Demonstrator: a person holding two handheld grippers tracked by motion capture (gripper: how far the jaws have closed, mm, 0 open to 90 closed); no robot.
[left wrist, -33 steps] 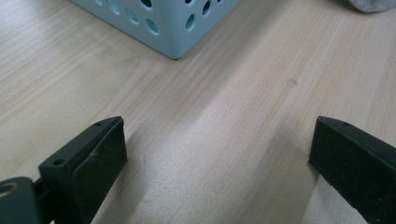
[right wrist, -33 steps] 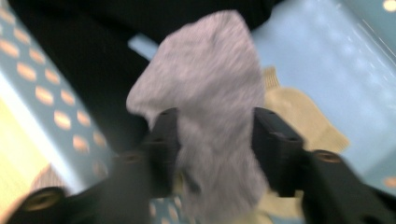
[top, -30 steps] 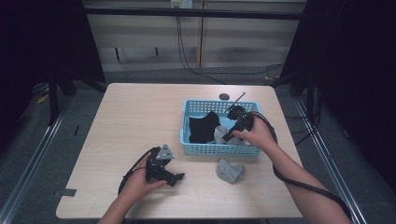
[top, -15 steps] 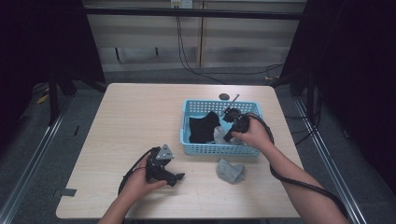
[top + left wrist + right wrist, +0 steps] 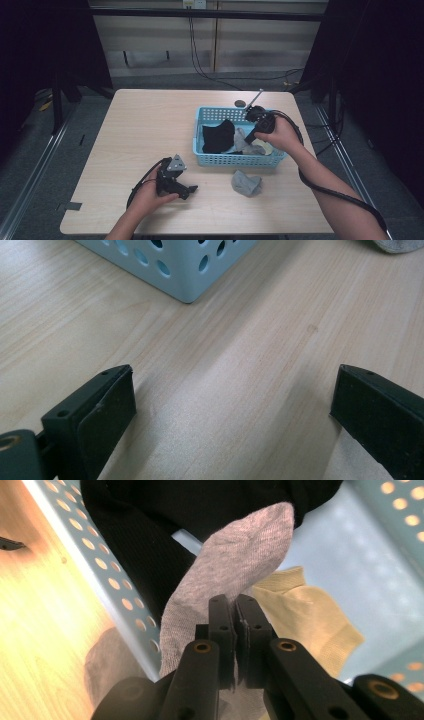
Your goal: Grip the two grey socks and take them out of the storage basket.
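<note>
Socks look half sorted, I judge: one grey sock (image 5: 246,182) lies on the table (image 5: 135,130) beside the basket (image 5: 215,159). My right gripper (image 5: 235,611) pinches another grey sock (image 5: 235,560) over the basket, where black (image 5: 218,136) and yellow (image 5: 305,617) ones remain. My left gripper (image 5: 232,405) rests spread, empty.

basket (image 5: 235,159): light blue plastic, walls dotted with round holes
sock in the right gripper (image 5: 235,607): grey, fine knit speckle (image 5: 230,565)
cloth in basket (image 5: 218,136): black, faintly ribbed
second sock in basket (image 5: 305,617): pale yellow
sock on table (image 5: 246,183): grey
table (image 5: 145,125): light wood grain
left gripper (image 5: 235,405): black jaws
</note>
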